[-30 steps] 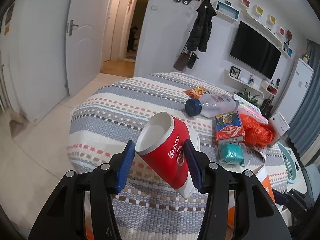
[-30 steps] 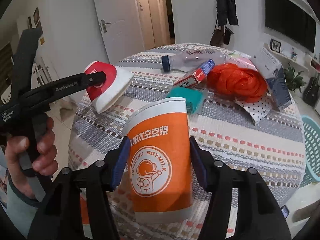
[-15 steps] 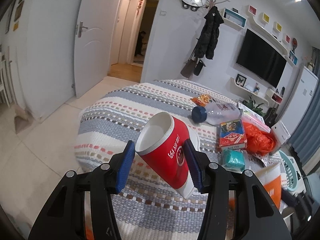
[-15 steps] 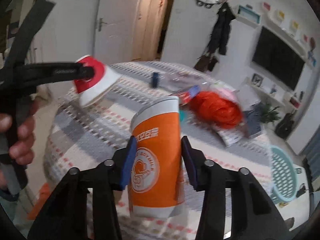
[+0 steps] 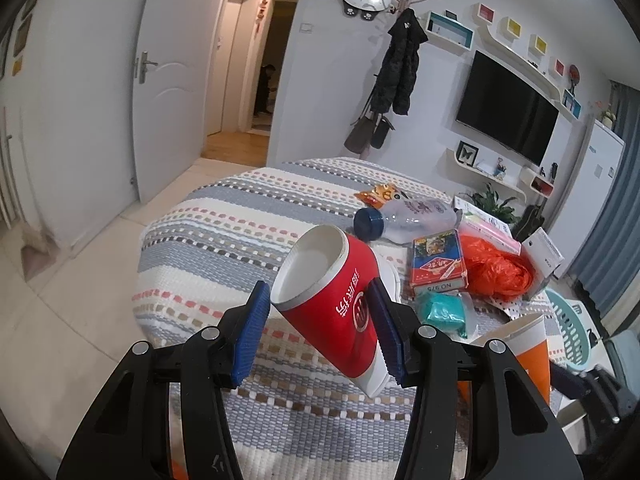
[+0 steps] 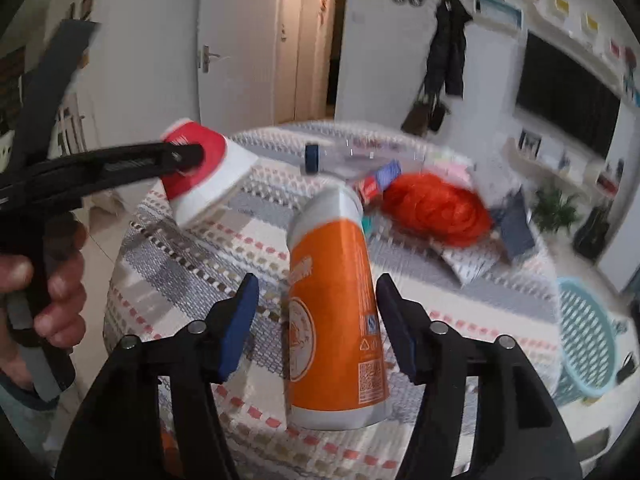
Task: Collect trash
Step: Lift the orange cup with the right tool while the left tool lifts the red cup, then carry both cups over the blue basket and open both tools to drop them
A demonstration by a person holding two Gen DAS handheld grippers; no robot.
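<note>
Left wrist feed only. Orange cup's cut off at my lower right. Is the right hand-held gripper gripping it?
Observer: No. The right hand-held gripper has its jaws opening; the orange cup is between them, with a clear gap beside one pad.
Operator: Red cup, seen from outside?
Observer: The left hand-held gripper holds the red cup clear above the tablecloth.
Operator: What's on its handle?
Observer: A hand wraps around it.
</note>
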